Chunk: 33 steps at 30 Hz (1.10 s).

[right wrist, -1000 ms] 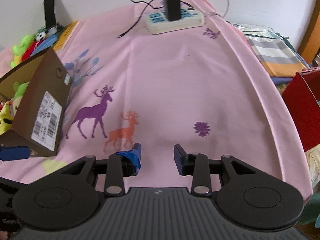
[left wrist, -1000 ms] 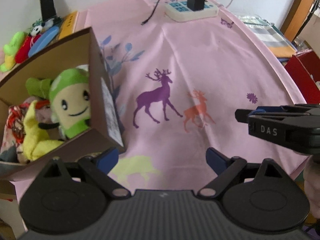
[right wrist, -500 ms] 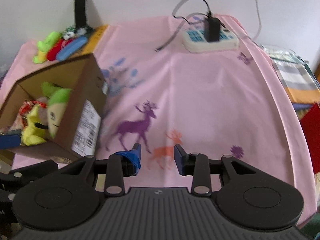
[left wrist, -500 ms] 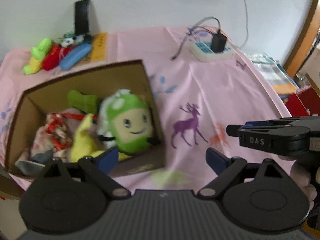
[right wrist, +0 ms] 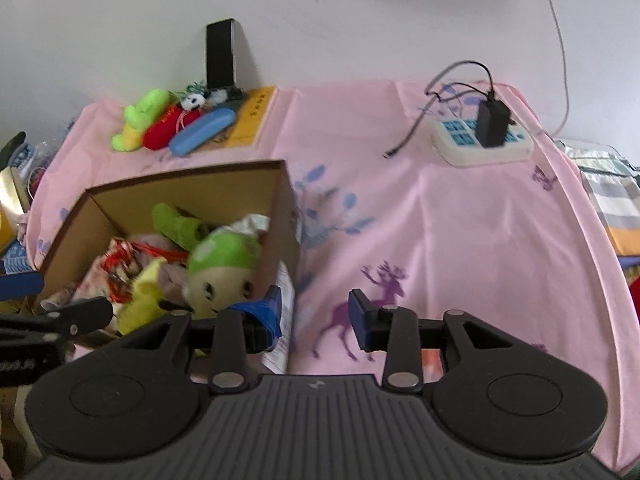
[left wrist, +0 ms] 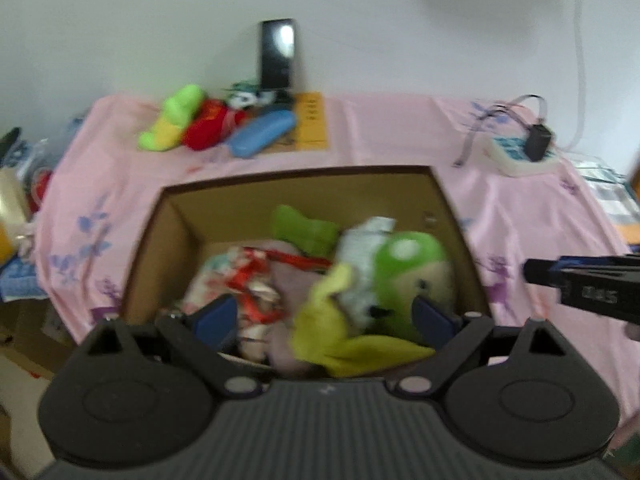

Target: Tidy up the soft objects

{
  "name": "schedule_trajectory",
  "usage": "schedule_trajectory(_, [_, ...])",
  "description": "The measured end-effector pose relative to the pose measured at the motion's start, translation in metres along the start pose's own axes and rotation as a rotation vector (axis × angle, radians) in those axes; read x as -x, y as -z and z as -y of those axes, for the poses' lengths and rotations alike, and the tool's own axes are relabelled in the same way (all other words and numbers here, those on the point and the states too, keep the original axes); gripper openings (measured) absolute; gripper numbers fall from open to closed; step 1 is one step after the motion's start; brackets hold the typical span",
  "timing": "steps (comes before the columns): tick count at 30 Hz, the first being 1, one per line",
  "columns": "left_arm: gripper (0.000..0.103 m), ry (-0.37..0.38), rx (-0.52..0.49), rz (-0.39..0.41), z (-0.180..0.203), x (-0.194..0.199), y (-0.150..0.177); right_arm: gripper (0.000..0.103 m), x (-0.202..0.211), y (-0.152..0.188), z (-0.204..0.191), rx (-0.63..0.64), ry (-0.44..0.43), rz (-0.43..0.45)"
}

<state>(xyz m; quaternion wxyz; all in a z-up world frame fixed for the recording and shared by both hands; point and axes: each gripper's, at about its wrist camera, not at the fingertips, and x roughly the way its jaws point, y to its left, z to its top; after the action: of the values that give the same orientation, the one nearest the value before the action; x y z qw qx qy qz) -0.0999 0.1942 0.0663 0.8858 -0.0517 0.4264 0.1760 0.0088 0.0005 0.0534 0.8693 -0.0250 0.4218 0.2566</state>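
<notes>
Sitting near the front left corner of the table (right wrist: 460, 216), which wears a pink cloth with deer on it, the cardboard box (right wrist: 224, 184) is full of soft toys. A green-headed plush doll (right wrist: 224, 268) with a smiley face lies against the box's right wall, with a yellow plush (right wrist: 140, 300) and a red and white cloth bundle (left wrist: 240, 280) beside it. The left gripper (left wrist: 324, 316) hangs over the box, spread wide with nothing in it. The right gripper (right wrist: 314, 314) is over the cloth just right of the box; its jaws have just been opening a little and hold nothing. At the back left edge lie a green and yellow plush (right wrist: 138, 124), a red plush (right wrist: 162, 134) and a blue case (right wrist: 202, 131). A power strip (right wrist: 484, 144) sits at the back right.
</notes>
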Motion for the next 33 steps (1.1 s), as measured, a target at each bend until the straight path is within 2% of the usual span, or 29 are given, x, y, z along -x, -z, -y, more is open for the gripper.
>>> schedule_trajectory(13, [0.093, -0.105, -0.011, -0.036, -0.043, -0.037, -0.005, 0.020, -0.011, -0.007, -0.051, -0.023, 0.008, 0.038])
schedule_trajectory(24, [0.093, -0.108, 0.021, -0.083, -0.069, -0.053, -0.004, 0.021, -0.021, -0.002, -0.074, -0.049, 0.036, 0.025])
schedule_trajectory(33, [0.093, -0.161, 0.043, -0.125, -0.081, -0.063, -0.003, 0.021, -0.032, -0.002, -0.085, -0.044, 0.035, 0.015])
